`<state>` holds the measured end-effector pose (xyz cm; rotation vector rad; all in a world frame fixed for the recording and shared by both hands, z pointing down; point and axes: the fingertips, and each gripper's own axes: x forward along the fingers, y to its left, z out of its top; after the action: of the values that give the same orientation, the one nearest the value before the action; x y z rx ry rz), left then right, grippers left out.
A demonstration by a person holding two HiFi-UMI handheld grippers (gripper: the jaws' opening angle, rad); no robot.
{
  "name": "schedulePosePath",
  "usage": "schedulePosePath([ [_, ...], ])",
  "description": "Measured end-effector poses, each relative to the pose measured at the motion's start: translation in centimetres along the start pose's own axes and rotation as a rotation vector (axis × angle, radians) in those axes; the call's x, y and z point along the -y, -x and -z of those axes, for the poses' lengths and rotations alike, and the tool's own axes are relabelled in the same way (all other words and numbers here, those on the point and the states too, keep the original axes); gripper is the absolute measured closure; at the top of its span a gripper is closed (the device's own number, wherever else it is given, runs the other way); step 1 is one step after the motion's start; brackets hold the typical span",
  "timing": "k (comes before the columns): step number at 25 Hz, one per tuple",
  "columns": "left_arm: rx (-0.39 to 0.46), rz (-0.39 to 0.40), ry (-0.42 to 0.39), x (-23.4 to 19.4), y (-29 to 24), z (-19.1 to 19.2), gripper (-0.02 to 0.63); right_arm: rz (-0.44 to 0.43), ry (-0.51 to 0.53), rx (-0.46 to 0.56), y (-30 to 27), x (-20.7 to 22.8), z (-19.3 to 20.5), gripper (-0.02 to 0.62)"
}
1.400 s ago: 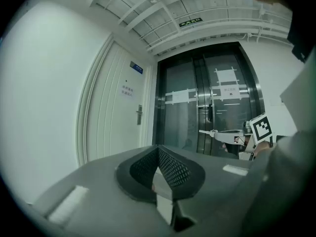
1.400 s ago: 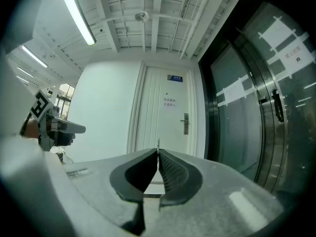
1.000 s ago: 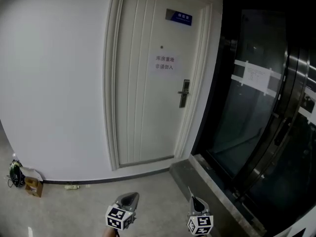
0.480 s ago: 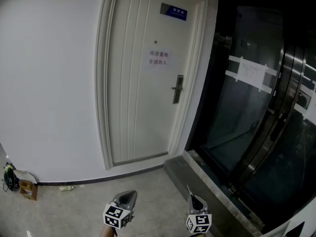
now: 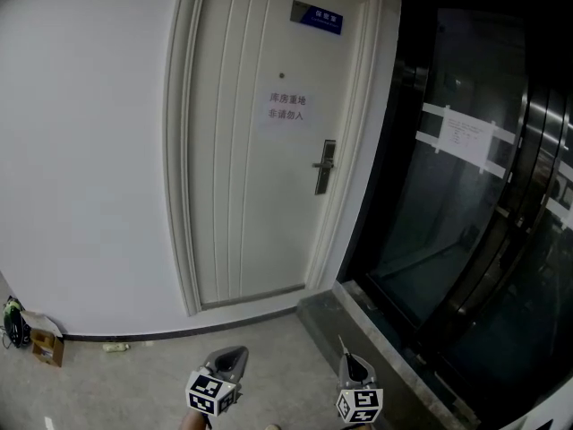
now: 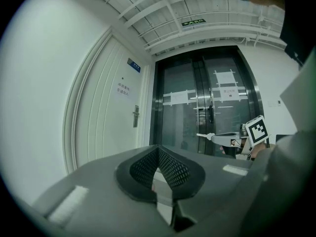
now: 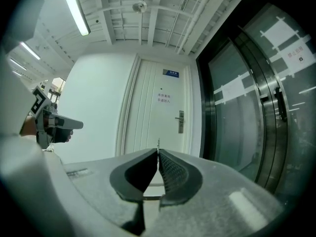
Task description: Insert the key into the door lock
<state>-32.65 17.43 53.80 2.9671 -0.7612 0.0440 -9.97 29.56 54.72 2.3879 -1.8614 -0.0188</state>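
A corridor of smooth white wall (image 5: 81,150) and pale speckled floor (image 5: 134,374) ends at a white door. The thin metal key (image 7: 158,143) pokes as a sliver from the tips of the right gripper (image 7: 158,151), whose dark ribbed fingers are pinched tight on it. It is well apart from the slim, upright metal door lock (image 5: 326,166) with its short lever on the right edge of the grooved door (image 5: 251,195). The left gripper (image 6: 157,148) has its mesh-textured fingers closed together on nothing, and glossy dark glass doors (image 5: 448,231) stand to the right.
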Motion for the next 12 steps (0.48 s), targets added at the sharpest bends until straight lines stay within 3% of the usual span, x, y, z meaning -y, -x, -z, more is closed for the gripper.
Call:
schedulePosePath([
  [12,-0.001,0.001,-0.027,-2.1,-11.2,-2.1,0.604,-0.004,-0.034,0.033,-9.1,7.0,-0.6,0.584],
])
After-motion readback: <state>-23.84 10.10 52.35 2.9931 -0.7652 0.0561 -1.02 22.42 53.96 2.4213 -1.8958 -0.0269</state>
